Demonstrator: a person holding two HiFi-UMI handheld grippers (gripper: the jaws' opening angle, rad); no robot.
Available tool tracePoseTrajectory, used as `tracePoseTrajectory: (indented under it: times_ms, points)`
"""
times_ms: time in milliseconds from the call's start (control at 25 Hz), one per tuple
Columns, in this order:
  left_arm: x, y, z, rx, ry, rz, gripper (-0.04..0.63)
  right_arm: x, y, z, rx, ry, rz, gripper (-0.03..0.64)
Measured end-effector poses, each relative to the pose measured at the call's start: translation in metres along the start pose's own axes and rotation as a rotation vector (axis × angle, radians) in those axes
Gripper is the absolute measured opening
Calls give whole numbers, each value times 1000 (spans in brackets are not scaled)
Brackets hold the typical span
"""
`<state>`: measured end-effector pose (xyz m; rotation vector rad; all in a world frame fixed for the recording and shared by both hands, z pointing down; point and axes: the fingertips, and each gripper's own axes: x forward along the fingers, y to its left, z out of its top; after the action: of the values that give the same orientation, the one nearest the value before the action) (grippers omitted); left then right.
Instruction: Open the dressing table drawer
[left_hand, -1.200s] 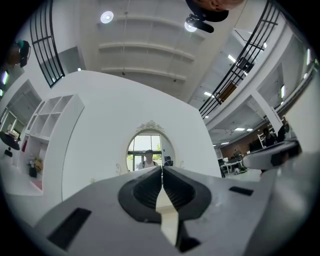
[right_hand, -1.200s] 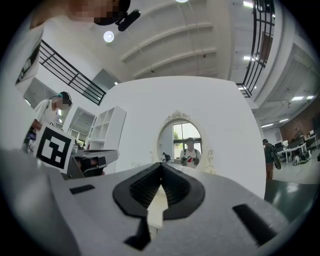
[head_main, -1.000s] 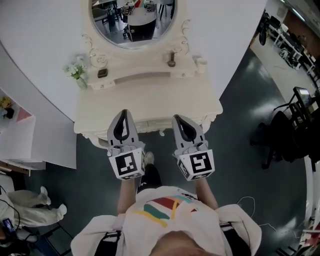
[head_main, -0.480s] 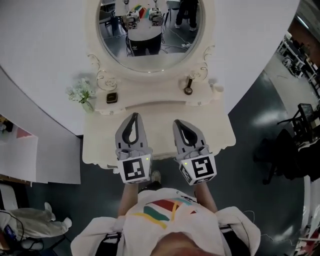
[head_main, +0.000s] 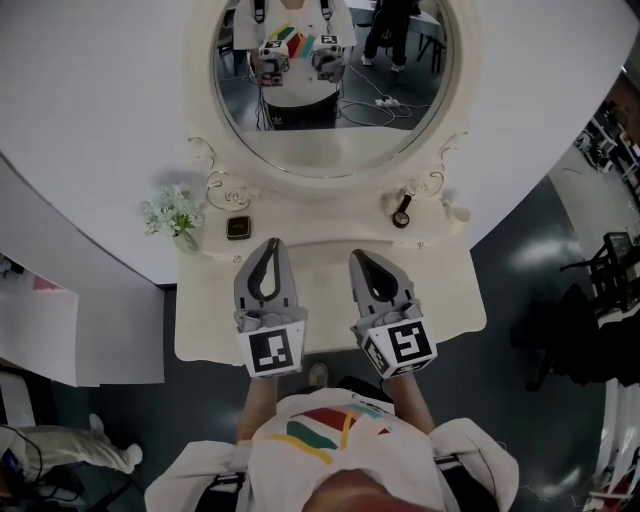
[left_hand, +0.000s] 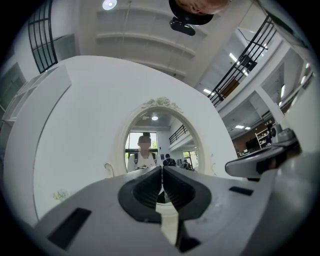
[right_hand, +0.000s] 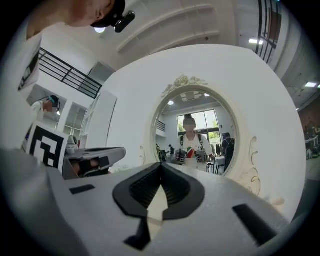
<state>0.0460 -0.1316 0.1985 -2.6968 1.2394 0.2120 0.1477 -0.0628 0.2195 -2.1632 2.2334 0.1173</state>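
Grey L gripper (head_main: 271, 243), R gripper (head_main: 357, 255); marker cubes (head_main: 273, 351); striped white tee (head_main: 310, 445).

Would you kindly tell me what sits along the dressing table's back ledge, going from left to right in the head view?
bunch of white flowers → small dark square object → small dark ornament → small white knob-like piece

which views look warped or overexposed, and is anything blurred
Head view: wide-angle bends the white wall into an arc, mirror sharp. Left gripper view: fisheye with black corners, ceiling lamp glaring. Right gripper view: same fisheye, windows reflected in the mirror washed out, blur patches added afterwards.
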Motion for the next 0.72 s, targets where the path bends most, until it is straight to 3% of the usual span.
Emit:
tracePoseTrajectory:
  times_ms: [320,720]
  points:
    - [17,13,-8,31,19,53,9,29,-9,3,-9,-32,27,0]
    - [32,14,-17,39,23,93,9,39,-15,-8,-8,0,76,0]
